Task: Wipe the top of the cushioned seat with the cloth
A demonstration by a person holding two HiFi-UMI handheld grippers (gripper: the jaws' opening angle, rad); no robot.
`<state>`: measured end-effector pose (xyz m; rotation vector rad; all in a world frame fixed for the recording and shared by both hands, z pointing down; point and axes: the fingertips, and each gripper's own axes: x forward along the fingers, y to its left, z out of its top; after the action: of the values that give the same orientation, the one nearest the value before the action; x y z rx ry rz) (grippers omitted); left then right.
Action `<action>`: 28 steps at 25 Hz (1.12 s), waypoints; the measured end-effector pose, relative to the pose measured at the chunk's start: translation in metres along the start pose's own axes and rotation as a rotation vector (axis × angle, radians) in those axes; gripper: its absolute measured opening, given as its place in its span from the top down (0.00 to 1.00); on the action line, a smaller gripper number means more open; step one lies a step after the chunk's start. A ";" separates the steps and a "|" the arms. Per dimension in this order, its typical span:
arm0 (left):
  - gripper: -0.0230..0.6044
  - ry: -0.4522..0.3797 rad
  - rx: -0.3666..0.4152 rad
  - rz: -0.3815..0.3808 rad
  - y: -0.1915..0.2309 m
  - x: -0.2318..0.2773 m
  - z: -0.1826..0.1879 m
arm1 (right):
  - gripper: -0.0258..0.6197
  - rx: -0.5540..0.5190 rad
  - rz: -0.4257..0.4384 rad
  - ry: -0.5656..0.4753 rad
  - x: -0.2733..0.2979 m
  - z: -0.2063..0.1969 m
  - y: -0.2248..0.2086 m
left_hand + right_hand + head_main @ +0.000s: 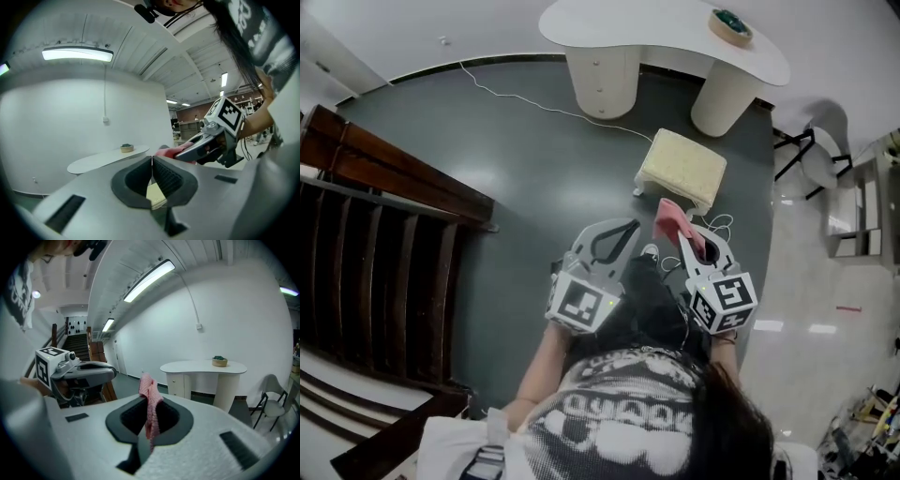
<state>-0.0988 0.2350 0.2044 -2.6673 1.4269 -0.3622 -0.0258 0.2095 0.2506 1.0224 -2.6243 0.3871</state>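
Observation:
The cushioned seat (682, 167), a cream square footstool, stands on the dark floor just ahead of both grippers. My right gripper (695, 232) is shut on the pink cloth (671, 220), which sticks up past the fingertips short of the seat's near edge. In the right gripper view the cloth (148, 390) hangs clamped between the jaws of that gripper (149, 417). My left gripper (628, 227) is held beside it at the left, shut with nothing in it. In the left gripper view its jaws (152, 161) meet, and a cream piece of the seat (156, 194) shows below them.
A white curved table (666, 37) with a small bowl (730, 26) stands behind the seat. A thin cable (534, 101) runs across the floor. A dark wooden staircase (375, 244) fills the left side. A chair (816, 155) stands at the right.

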 end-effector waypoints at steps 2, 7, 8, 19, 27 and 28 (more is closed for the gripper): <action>0.95 -0.002 0.011 -0.022 -0.002 0.009 0.001 | 0.94 0.008 -0.008 -0.003 0.005 0.000 -0.008; 0.95 0.007 0.025 -0.054 0.010 0.032 -0.004 | 0.94 0.023 -0.022 -0.006 0.029 0.004 -0.029; 0.95 0.009 0.032 -0.056 0.015 0.038 -0.004 | 0.94 0.026 -0.024 -0.009 0.034 0.006 -0.034; 0.95 0.046 0.210 -0.120 0.063 0.141 0.000 | 0.94 0.066 -0.087 -0.051 0.092 0.036 -0.141; 0.95 0.082 0.254 -0.169 0.073 0.208 -0.008 | 0.94 0.116 -0.112 -0.009 0.122 0.018 -0.207; 0.95 0.086 0.261 -0.173 0.074 0.213 -0.009 | 0.94 0.119 -0.112 0.001 0.126 0.014 -0.213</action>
<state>-0.0468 0.0170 0.2338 -2.5918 1.0841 -0.6376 0.0299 -0.0235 0.3144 1.2001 -2.5548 0.5223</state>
